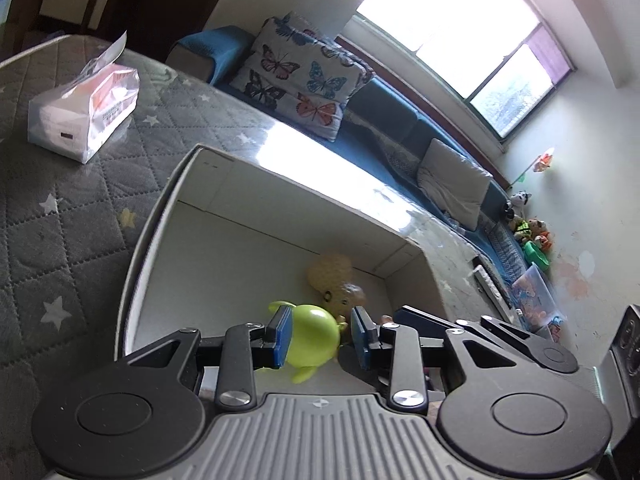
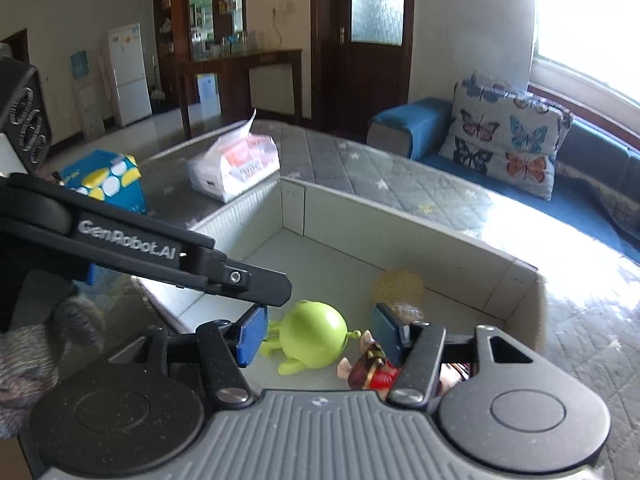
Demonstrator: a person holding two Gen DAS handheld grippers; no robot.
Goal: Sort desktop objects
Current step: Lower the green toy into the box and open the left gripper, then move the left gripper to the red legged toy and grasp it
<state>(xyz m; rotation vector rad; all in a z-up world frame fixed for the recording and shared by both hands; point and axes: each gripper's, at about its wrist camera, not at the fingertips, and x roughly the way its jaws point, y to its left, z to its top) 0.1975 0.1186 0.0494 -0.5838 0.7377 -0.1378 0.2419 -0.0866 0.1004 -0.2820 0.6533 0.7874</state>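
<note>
An open white cardboard box (image 1: pixel 224 188) (image 2: pixel 400 232) stands on the quilted table. On its floor lie a lime-green round toy figure (image 1: pixel 316 334) (image 2: pixel 314 334), a tan waffle-like toy (image 1: pixel 330 276) (image 2: pixel 396 286) and a small red-and-brown figure (image 2: pixel 374 368). My left gripper (image 1: pixel 320 336) hovers over the green toy, blue pads either side of it and not pressing. My right gripper (image 2: pixel 320 336) also stands open above the green toy, its right pad over the red figure. A black finger (image 2: pixel 256 280) of the left gripper reaches in from the left in the right wrist view.
A tissue pack (image 1: pixel 84 116) (image 2: pixel 236 168) lies beyond the box. A blue-and-yellow carton (image 2: pixel 108 180) stands at the left. A speaker (image 2: pixel 24 120) is at the far left. A blue sofa with a butterfly pillow (image 2: pixel 504 140) runs behind the table. A grey knit sleeve (image 2: pixel 36 352) shows low left.
</note>
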